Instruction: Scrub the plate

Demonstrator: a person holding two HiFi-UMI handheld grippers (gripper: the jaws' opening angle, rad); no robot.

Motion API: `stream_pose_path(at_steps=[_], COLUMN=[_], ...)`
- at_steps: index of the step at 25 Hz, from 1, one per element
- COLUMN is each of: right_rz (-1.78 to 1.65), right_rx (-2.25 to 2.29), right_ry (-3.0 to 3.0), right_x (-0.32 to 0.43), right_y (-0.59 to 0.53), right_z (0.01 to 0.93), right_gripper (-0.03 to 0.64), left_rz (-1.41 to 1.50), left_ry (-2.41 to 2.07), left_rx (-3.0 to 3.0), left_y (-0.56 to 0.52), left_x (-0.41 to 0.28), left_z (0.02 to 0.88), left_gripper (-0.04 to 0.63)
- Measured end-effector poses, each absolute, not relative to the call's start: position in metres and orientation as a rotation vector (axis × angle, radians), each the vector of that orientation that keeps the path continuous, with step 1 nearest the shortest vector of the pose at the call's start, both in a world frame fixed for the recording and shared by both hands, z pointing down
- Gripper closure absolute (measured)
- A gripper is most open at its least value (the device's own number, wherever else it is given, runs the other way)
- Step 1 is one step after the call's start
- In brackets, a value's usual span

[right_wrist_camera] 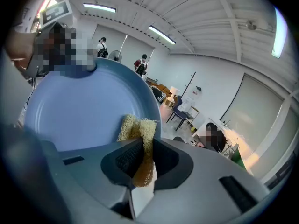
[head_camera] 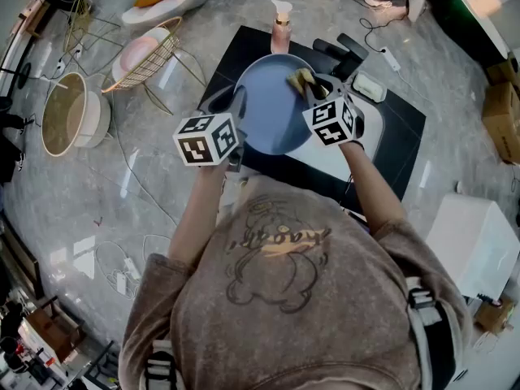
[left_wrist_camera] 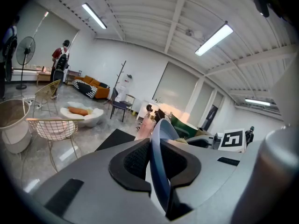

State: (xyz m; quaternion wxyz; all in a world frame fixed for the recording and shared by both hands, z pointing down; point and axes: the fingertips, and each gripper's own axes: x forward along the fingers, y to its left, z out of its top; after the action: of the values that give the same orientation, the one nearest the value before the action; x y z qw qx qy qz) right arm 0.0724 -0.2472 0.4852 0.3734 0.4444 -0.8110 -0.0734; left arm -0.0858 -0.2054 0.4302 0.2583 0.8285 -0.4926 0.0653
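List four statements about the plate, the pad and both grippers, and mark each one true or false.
1. The left gripper is clamped on the rim of the blue plate. True.
2. The right gripper is empty. False: it pinches a yellow scouring pad.
3. The plate lies flat on the black mat. False: the left gripper holds it up off the mat.
4. A pump bottle stands upright beyond the plate. True.

The right gripper (right_wrist_camera: 140, 169) hides the lower rim of the plate (right_wrist_camera: 79, 111); the person (head_camera: 292, 299) covers the near edge of the mat (head_camera: 390, 136).
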Motion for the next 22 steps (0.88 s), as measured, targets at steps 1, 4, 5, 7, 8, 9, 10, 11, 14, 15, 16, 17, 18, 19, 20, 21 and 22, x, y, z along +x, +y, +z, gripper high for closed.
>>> stream_pose_path(at_steps=[1,4,5,7,8,9,10,11,14,15,16,17,18,19,20,21,22], right_rz=[-0.176,-0.150,-0.143,-0.133,-0.128,-0.120,-0.111,-0.101,-0.080,-0.074,-0.067,-0.060,-0.054,-0.050,-0.047,-0.044,-0.039], right_rx=[1.128,1.099,1.088,1.065,1.052,1.040,1.029,1.019,0.985,0.973,0.960,0.947,0.932,0.917,0.901,0.884,0.867], right_ry=[-2.079,-2.085,-2.088,-2.094,-2.097,-2.102,-2.106,-2.111,-2.124,-2.128,-2.133,-2.139,-2.145,-2.151,-2.158,-2.165,-2.171], right_x=[0.072,0.069,0.067,0.063,0.061,0.058,0.056,0.054,0.046,0.044,0.041,0.038,0.035,0.031,0.027,0.023,0.019], right_y=[-0.245,-0.238,-0.236,-0.232,-0.230,-0.227,-0.225,-0.222,-0.213,-0.210,-0.207,-0.203,-0.199,-0.194,-0.190,-0.185,-0.179], right_z=[0.488,0.496,0.498,0.503,0.505,0.508,0.510,0.512,0.517,0.519,0.520,0.522,0.523,0.524,0.526,0.527,0.528], right_gripper=[0.565,0.565,0.565,0.566,0.566,0.566,0.566,0.566,0.566,0.566,0.566,0.566,0.566,0.566,0.566,0.566,0.566], left_rz=[0.167,0.138,0.129,0.115,0.108,0.101,0.094,0.088,0.070,0.063,0.056,0.049,0.043,0.037,0.032,0.028,0.025], left_ry=[-1.345,-1.379,-1.390,-1.410,-1.419,-1.427,-1.434,-1.440,-1.453,-1.456,-1.459,-1.462,-1.464,-1.466,-1.468,-1.468,-1.468], left_rx=[2.239,2.219,2.215,2.208,2.203,2.198,2.193,2.187,2.167,2.159,2.150,2.142,2.133,2.125,2.119,2.113,2.108], left_y=[-0.206,-0.209,-0.210,-0.212,-0.213,-0.214,-0.214,-0.215,-0.216,-0.217,-0.217,-0.218,-0.219,-0.219,-0.220,-0.220,-0.220], left_x=[-0.088,-0.095,-0.097,-0.100,-0.101,-0.103,-0.105,-0.107,-0.111,-0.113,-0.114,-0.116,-0.117,-0.118,-0.119,-0.120,-0.121], left_z=[0.430,0.428,0.427,0.427,0.426,0.426,0.426,0.427,0.427,0.428,0.428,0.429,0.429,0.430,0.431,0.432,0.433], left_gripper=[0.549,0.549,0.549,0.548,0.547,0.546,0.546,0.545,0.545,0.545,0.543,0.543,0.541,0.541,0.540,0.540,0.540])
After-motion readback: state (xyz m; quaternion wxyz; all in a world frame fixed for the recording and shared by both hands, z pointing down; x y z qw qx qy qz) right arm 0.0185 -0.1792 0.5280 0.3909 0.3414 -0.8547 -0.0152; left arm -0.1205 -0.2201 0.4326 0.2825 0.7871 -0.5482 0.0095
